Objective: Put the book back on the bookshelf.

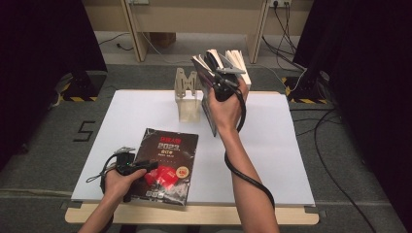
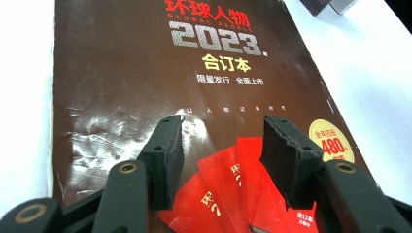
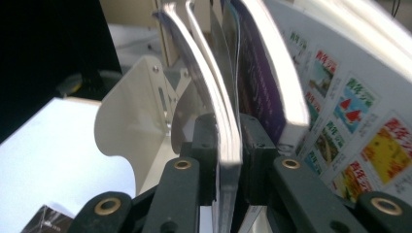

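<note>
Near edge: left gripper (image 1: 127,166) rests over the near part of a dark magazine (image 1: 166,164) lying flat on the white tabletop (image 1: 272,160).
Left jaws: stand apart over the cover, holding nothing; whether the tips touch it cannot be told.
Right gripper (image 1: 219,77): raised at the far centre, jaws clamped narrow on a thin group of pages at the edge of a book (image 1: 210,104).
Book position: held upright and partly fanned, just right of the pale metal bookend (image 1: 187,99) at the far side of the tabletop.
Progress: judged part done; the book is gripped and near the bookend, not yet seen seated against it.
Remaining: the magazine is not yet lifted and still needs shelving, by this reading.
Magazine cover: "GLOBAL PEOPLE", "2023", Chinese headline, a yellow badge reading "480", red fanned cards.
Book cover: small colourful printed panels; text too blurred to read.
</note>
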Action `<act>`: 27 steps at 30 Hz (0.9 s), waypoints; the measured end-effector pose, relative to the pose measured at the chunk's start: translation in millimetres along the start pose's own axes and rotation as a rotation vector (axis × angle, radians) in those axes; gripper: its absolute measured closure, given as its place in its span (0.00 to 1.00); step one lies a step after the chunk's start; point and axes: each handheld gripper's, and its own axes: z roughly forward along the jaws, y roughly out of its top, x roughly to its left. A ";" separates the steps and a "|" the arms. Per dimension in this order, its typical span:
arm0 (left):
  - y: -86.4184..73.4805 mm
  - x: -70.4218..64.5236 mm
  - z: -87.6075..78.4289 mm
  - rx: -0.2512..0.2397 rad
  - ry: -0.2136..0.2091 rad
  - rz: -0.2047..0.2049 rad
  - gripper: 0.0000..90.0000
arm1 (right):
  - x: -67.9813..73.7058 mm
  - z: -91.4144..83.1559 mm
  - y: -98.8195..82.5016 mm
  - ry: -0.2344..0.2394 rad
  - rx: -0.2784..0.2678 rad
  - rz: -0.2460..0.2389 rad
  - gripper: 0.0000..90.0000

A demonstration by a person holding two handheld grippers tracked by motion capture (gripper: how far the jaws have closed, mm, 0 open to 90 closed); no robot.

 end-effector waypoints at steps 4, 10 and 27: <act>0.0 0.0 0.1 0.000 0.000 0.001 0.54 | -0.3 5.3 6.7 -0.012 0.043 -0.004 0.93; 0.2 0.2 0.0 0.001 -0.002 0.003 0.54 | -1.8 7.0 8.1 -0.014 -0.002 0.010 0.94; 0.0 0.0 0.6 -0.001 -0.009 0.010 0.54 | 1.4 16.0 -2.5 -0.071 -0.097 -0.028 0.90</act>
